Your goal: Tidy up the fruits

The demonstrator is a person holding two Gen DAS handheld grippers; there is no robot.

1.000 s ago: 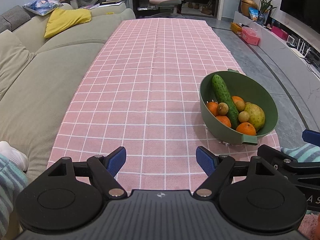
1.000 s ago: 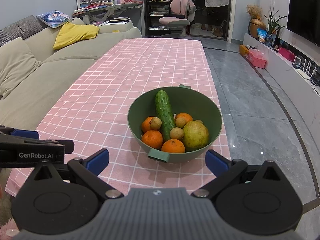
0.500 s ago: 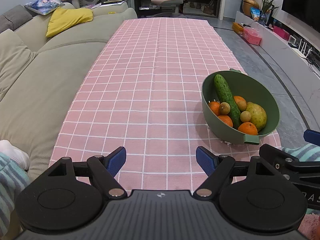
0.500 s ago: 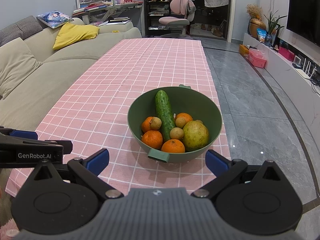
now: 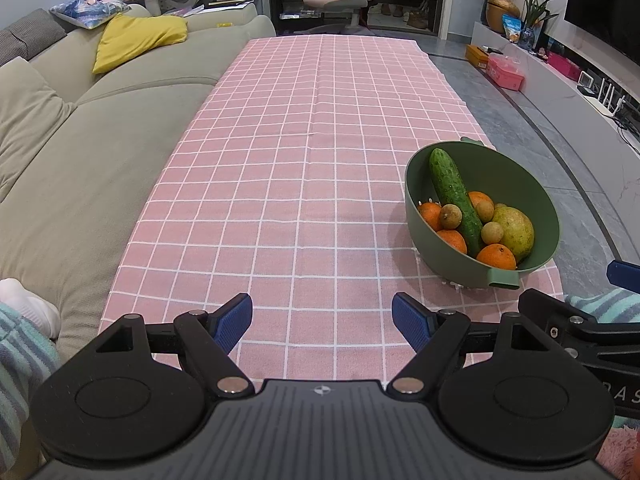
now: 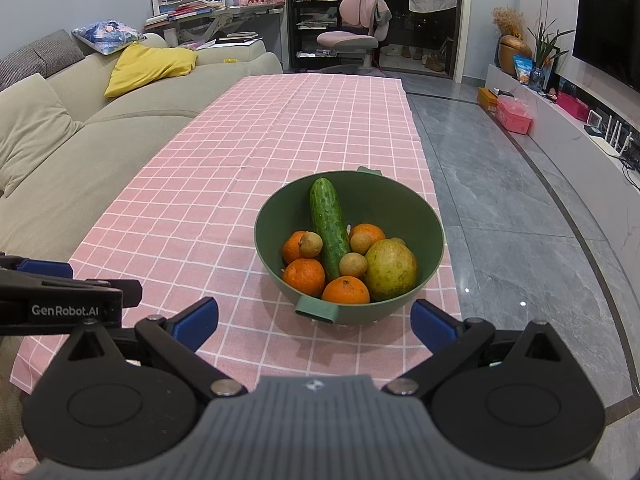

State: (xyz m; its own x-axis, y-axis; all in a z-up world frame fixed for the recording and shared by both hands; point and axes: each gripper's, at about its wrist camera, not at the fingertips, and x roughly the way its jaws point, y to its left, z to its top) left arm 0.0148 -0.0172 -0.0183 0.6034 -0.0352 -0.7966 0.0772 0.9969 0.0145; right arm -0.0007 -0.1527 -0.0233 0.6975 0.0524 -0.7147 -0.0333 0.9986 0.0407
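A green bowl (image 6: 400, 204) stands near the front right edge of the pink checked tablecloth (image 6: 240, 168). It holds a cucumber (image 6: 329, 224), several oranges (image 6: 345, 290), a yellow-green pear (image 6: 390, 269) and small brown longans (image 6: 353, 265). The bowl also shows in the left wrist view (image 5: 504, 172), to the right. My right gripper (image 6: 314, 322) is open and empty, just in front of the bowl. My left gripper (image 5: 322, 322) is open and empty over the cloth's front edge, left of the bowl.
A beige sofa (image 5: 80, 152) with a yellow cushion (image 5: 140, 38) runs along the table's left side. Grey tiled floor (image 6: 520, 240) lies to the right, with a low TV shelf (image 6: 580, 136). A pink chair (image 6: 356, 32) stands beyond the table's far end.
The left gripper has pulled back or tilted slightly, so the bowl sits a little further away in its view. The right gripper has not moved. Both stay open.
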